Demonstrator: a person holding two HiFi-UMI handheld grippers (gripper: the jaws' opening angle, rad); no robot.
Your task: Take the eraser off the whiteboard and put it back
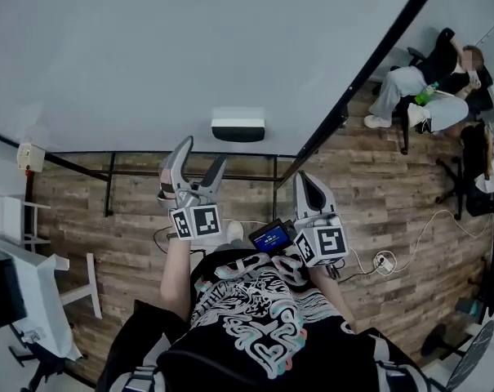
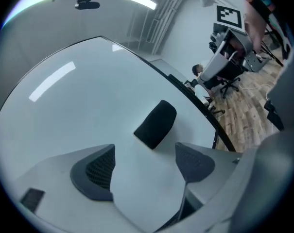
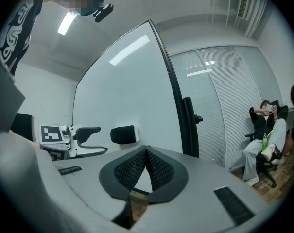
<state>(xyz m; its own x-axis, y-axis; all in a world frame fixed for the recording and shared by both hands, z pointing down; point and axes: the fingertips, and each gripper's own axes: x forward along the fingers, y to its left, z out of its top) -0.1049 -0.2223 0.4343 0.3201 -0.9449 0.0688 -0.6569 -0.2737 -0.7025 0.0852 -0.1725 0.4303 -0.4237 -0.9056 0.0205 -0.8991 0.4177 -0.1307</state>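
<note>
Eraser (image 2: 155,124) is clinging near the whiteboard's (image 2: 78,110) lower edge. The wide-open, empty left gripper (image 2: 144,150) is likely risking nudging it off. The right gripper (image 3: 146,152) is sitting closed, empty.

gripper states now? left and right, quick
Left gripper: open, empty; eraser on the whiteboard ahead.
Right gripper: closed, empty.

The eraser (image 2: 155,124) is black, the whiteboard (image 2: 78,110) pale grey (floor (image 1: 369,194): brown planks).
</note>
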